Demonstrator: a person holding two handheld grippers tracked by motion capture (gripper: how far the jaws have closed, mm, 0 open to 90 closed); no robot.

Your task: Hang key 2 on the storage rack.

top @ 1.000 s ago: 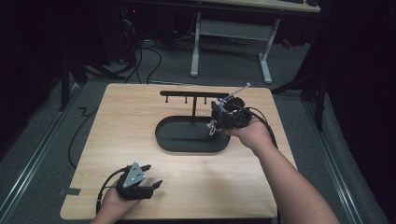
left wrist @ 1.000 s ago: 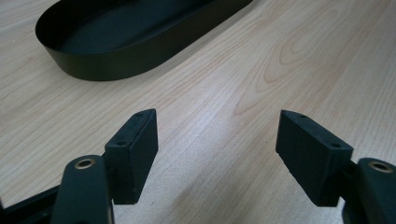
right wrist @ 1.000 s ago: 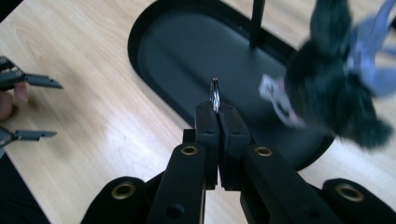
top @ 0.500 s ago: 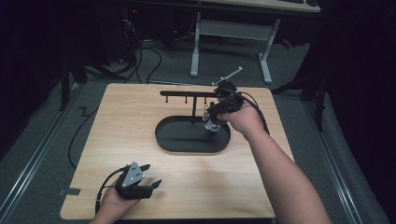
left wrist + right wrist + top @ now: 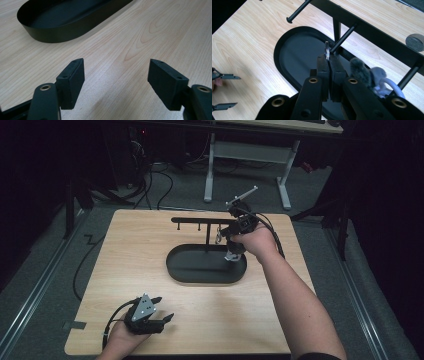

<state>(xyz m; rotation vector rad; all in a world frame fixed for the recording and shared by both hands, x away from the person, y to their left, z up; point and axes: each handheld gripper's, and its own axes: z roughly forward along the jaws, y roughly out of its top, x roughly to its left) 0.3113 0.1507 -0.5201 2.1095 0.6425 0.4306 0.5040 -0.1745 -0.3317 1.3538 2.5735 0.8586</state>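
Metal key ring [image 5: 327,50] sits pinched in the closed right claw [image 5: 328,58].

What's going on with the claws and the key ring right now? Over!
Right claw shut on key ring, at a rack peg. Left claw open, idle over table. Nothing in the way.

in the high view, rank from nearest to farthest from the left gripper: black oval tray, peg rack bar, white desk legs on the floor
From the left gripper:
1. black oval tray, mid-table, up and to its right.
2. peg rack bar, standing above the tray's far side.
3. white desk legs, on the floor beyond the table.
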